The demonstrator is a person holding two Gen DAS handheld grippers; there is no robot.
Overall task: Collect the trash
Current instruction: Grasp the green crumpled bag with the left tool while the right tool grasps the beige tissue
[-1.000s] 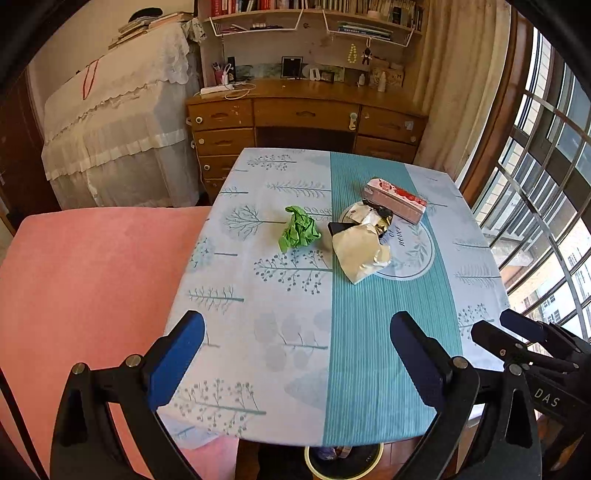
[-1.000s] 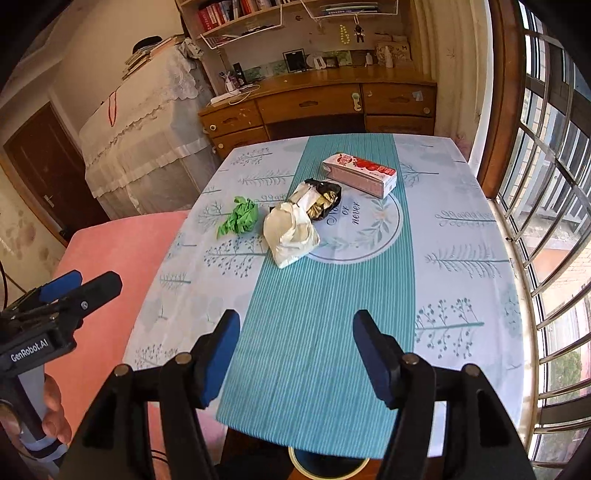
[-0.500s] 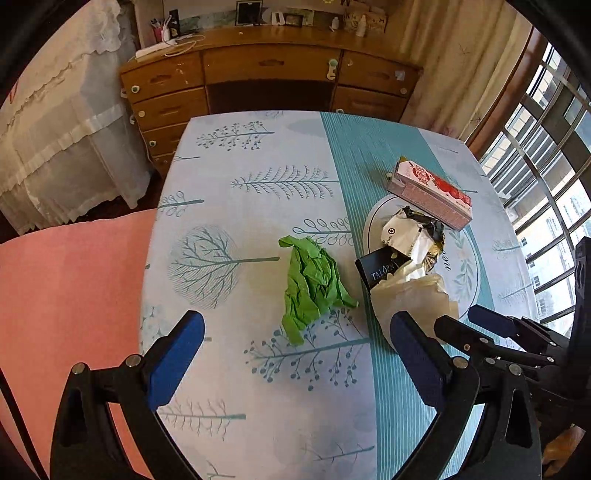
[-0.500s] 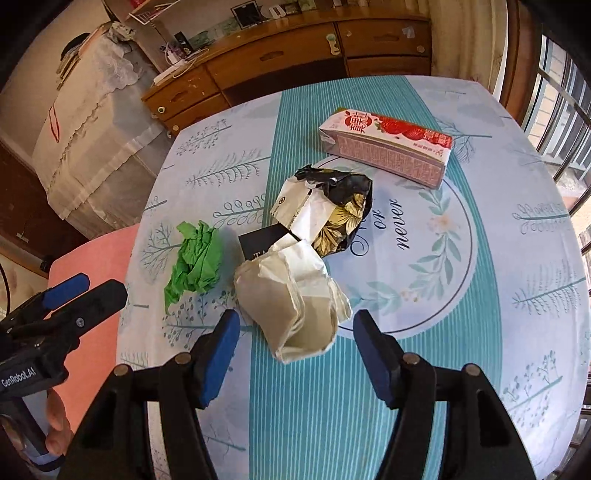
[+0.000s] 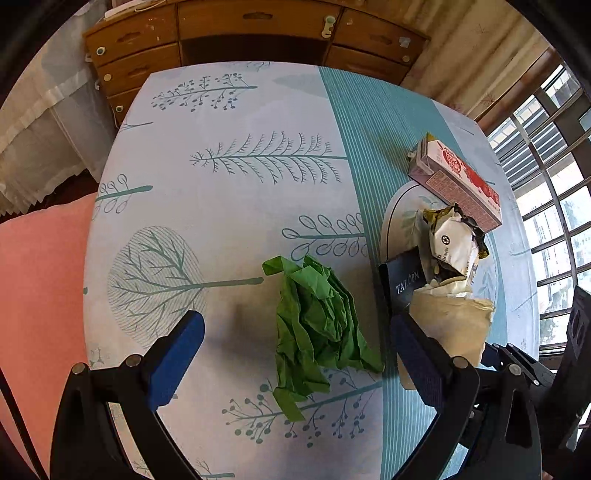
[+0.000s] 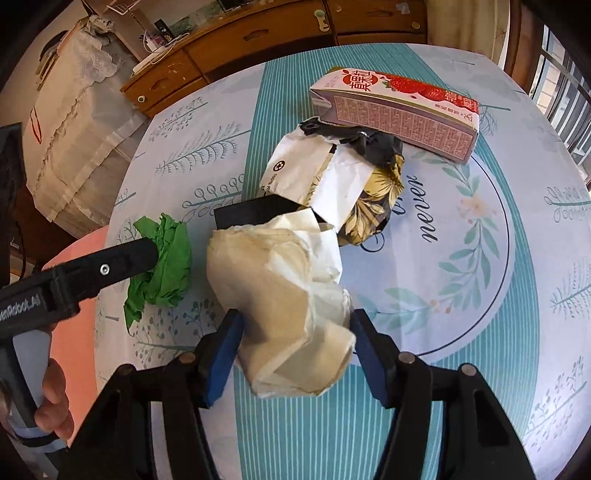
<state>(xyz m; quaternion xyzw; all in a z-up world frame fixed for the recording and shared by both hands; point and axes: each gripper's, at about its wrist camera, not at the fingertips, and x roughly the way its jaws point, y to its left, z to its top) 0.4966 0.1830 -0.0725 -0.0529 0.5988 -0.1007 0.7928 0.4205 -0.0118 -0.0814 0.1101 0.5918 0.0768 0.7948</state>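
- The right tongs (image 6: pixel 293 354) point steeply down at the tabletop (image 6: pixel 461 387), and their jaws are closing around a crumpled cream paper wad (image 6: pixel 284 295); the blue pads stand just at its two flanks, and it is hard to tell whether they press on it yet.
- The left tongs (image 5: pixel 295 350) are spread wide, with the crumpled green paper (image 5: pixel 317 325) lying on the cloth between the two blue pads; neither pad touches it, and the paper sits nearer the right-hand pad.
- In the right wrist view, one black finger of the left tongs (image 6: pixel 122 258) reaches in from the left edge beside the green paper (image 6: pixel 162 269), and a hand (image 6: pixel 55 398) grips the handle at the lower left.
- The cream wad is soft, thin paper, creased and faintly stained, bunched into an uneven lump.
- Just behind it lies a small flat black card or packet (image 6: pixel 258 214) with pale lettering, partly under the wad.
- Beyond that sits a crushed wrapper (image 6: pixel 332 184), white paper outside, black with gold flower print within, torn open.
- Farthest back lies a pink strawberry drink carton (image 6: pixel 399 110) on its side, a long rectangular box; what it contains cannot be seen.
- The green paper is a loose, sharply creased sheet, well apart from the carton.
- The tabletop wears a smooth cloth printed with pale trees, a teal striped band and a round wreath emblem.
- A wooden desk with drawers (image 5: pixel 258 26) stands beyond the tabletop.
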